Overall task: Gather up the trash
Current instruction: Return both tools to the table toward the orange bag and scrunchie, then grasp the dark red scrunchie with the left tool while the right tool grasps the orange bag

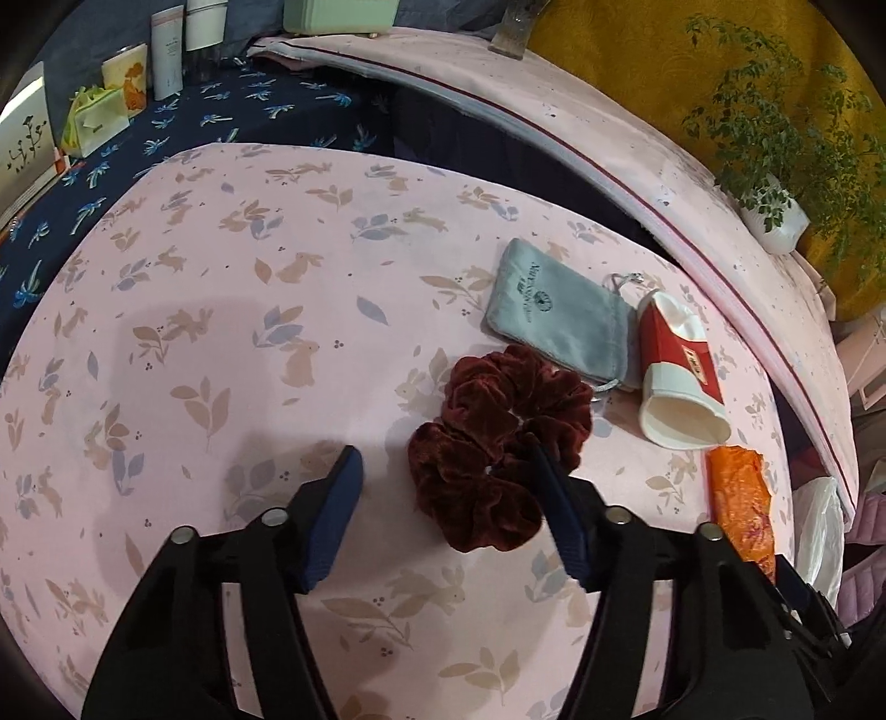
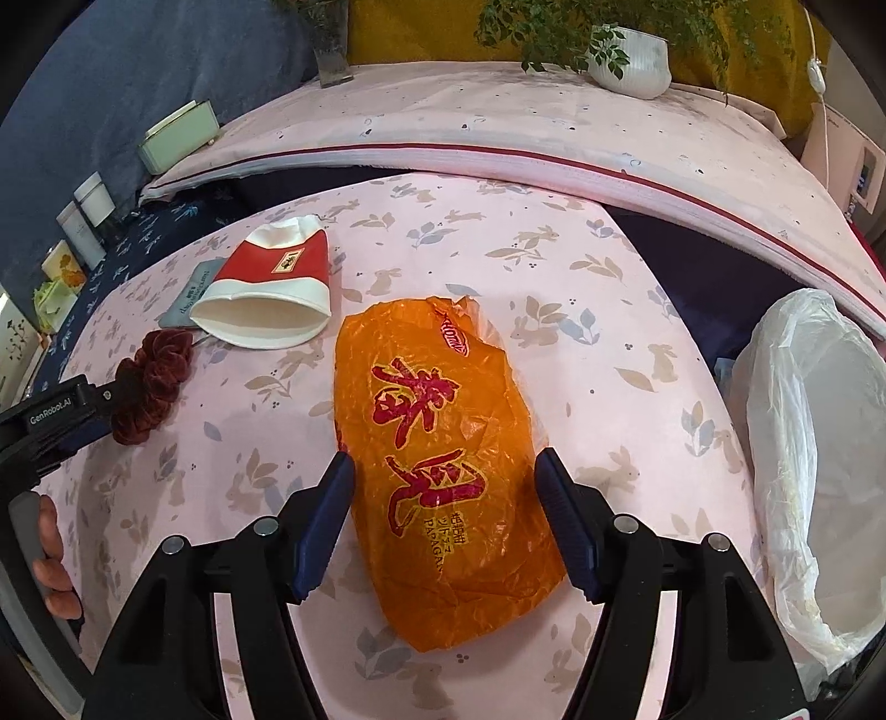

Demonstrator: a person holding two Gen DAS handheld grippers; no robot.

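Note:
An orange plastic wrapper (image 2: 443, 459) with red characters lies flat on the pink rabbit-print tablecloth (image 2: 554, 249). My right gripper (image 2: 443, 471) is open just above it, one finger on each side. A crushed red and white paper cup (image 2: 271, 288) lies on its side behind it; it also shows in the left wrist view (image 1: 678, 371). My left gripper (image 1: 443, 459) is open and empty over a dark red scrunchie (image 1: 493, 437). The wrapper's edge shows at the right in the left wrist view (image 1: 742, 504).
A bin lined with a white plastic bag (image 2: 819, 459) stands off the table's right edge. A grey pouch (image 1: 559, 310) lies beside the cup. A potted plant (image 2: 631, 61) sits on the pink bed behind. Boxes and bottles (image 1: 166, 50) stand at far left.

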